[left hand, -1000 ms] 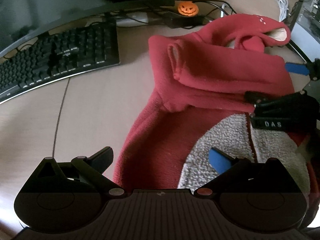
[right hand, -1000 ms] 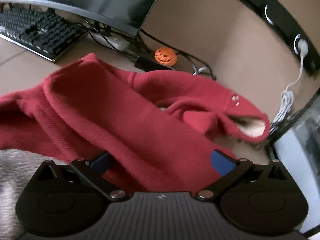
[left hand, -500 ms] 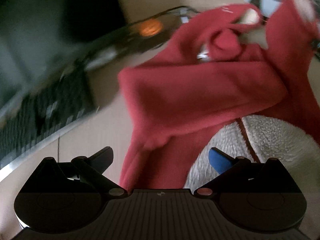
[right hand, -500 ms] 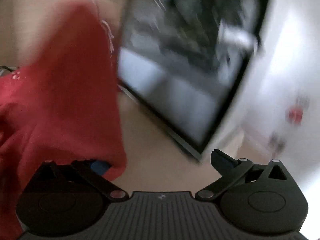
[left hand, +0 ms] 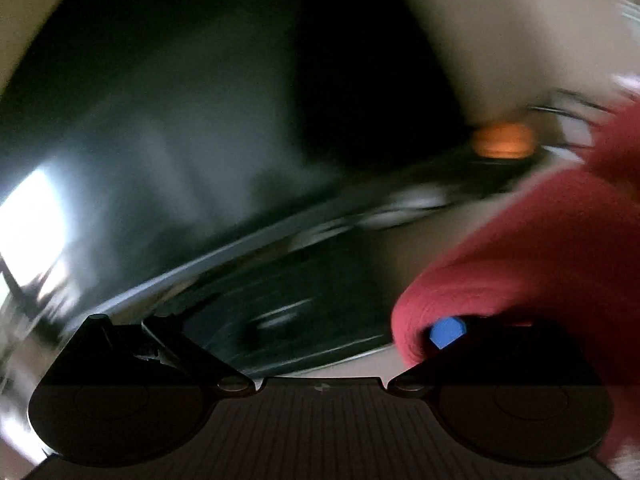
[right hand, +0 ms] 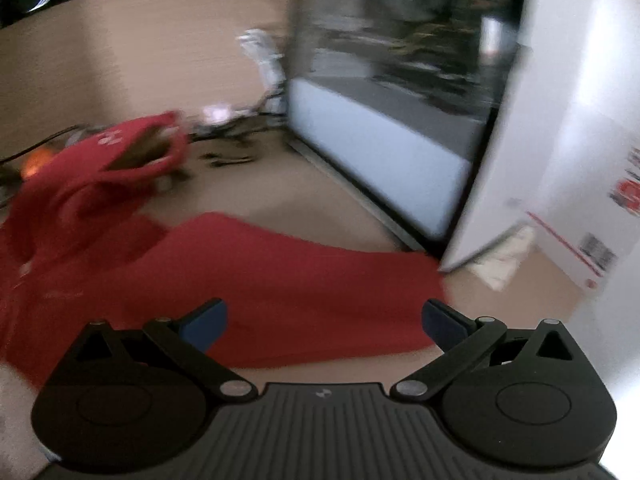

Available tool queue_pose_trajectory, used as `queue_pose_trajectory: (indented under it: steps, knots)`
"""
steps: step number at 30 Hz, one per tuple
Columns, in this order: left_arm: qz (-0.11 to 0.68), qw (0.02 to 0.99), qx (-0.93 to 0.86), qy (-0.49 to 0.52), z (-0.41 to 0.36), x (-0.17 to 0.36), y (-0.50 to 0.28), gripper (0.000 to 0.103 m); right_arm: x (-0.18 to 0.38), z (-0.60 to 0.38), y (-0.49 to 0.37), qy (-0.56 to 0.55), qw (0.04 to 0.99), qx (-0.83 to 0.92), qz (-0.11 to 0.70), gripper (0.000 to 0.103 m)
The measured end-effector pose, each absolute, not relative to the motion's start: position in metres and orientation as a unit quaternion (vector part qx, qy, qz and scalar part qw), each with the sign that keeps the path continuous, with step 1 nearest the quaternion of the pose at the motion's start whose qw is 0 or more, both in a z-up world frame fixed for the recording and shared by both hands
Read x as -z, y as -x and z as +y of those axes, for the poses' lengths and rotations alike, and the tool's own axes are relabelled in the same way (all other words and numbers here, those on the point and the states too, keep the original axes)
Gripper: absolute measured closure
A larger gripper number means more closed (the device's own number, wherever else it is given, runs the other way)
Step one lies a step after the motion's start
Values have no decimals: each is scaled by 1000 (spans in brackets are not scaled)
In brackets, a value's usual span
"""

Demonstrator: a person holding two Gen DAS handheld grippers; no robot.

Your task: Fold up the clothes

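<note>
Red fleece garment (right hand: 248, 280) lay spread on tan bench (right hand: 248, 188), one flat panel reaching right toward white box (right hand: 568, 128). Hood (right hand: 132, 148) bunched at far left, pale lining showing. Blurred red fold (left hand: 520, 256) draped over blue fingertip (left hand: 446, 331).

Both wrist views low over desk, sharing red garment (left hand: 520, 256).

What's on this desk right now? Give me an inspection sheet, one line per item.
Surface: beige desk.
Job's things: red garment spread out, hood end rumpled behind.
Clutter: orange pumpkin; white labelled box.
Grippers: left gripper open, cloth draped over one pad; right gripper open over the garment.
Cables: white cable and dark cables at the back.
Surroundings: dark monitor; both views blurred.
</note>
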State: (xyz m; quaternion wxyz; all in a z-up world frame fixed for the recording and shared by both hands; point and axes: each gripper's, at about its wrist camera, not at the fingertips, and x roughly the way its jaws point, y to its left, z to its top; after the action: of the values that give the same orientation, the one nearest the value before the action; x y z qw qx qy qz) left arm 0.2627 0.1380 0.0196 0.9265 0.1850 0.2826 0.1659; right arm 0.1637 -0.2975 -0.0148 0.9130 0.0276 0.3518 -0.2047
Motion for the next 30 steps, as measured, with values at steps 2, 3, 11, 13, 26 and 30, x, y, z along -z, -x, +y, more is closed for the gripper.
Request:
queue_pose_trajectory:
  steps: [2, 3, 11, 13, 26, 30]
  knots:
    - [314, 919, -183, -149, 172, -19, -258, 0, 14, -277, -173, -17, 916, 159, 367, 0]
    - [334, 915, -182, -134, 184, -15, -253, 0, 13, -266, -176, -10, 917, 140, 373, 0]
    - [403, 905, -123, -50, 198, -11, -216, 0, 21, -178, -202, 59, 904, 23, 422, 0]
    - [409, 908, -84, -39, 186, -16, -209, 0, 26, -169, -202, 62, 898, 12, 436, 0]
    - [430, 902, 4, -36, 140, -3, -188, 0, 44, -164, -201, 104, 876, 40, 469, 0]
    - [439, 898, 10, -29, 135, 0, -189, 0, 46, -164, -203, 117, 875, 37, 468, 0]
